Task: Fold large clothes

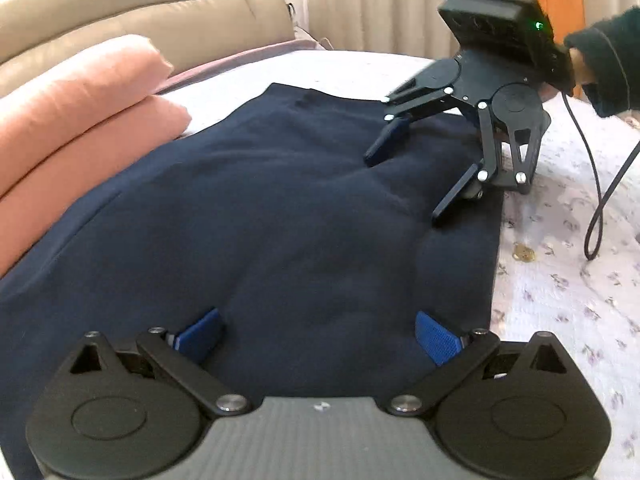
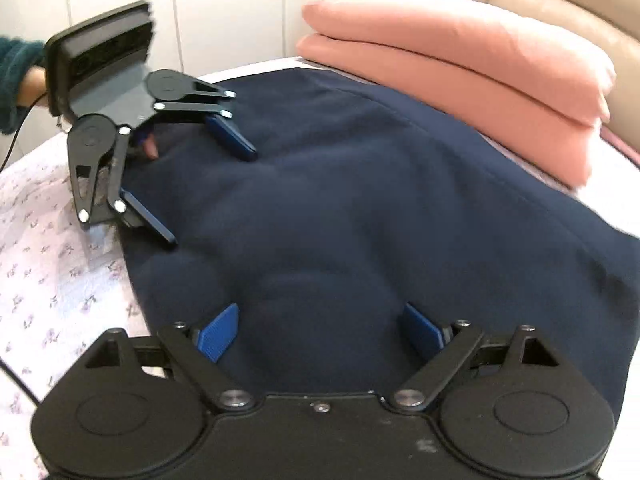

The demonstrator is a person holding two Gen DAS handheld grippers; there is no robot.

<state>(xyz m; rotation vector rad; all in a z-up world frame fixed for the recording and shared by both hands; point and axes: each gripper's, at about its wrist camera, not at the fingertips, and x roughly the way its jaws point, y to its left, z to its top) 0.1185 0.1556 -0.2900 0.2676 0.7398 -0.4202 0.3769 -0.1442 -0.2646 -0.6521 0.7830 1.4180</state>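
A large navy blue garment (image 1: 280, 208) lies spread flat on the bed; it also fills the right wrist view (image 2: 380, 220). My left gripper (image 1: 316, 334) is open, its blue pads (image 1: 200, 334) resting low over the garment's near part. It also shows in the right wrist view (image 2: 212, 196), open, at the garment's left edge. My right gripper (image 2: 320, 334) is open and low over the garment. It also shows in the left wrist view (image 1: 404, 188), open, at the garment's far right edge. Neither gripper holds cloth.
Two stacked pink pillows (image 1: 80, 120) lie along the garment's far side, also in the right wrist view (image 2: 460, 80). A floral sheet (image 1: 560, 280) covers the bed. A beige headboard (image 1: 140, 8), curtains (image 1: 380, 0) and a black cable (image 1: 600, 200) are nearby.
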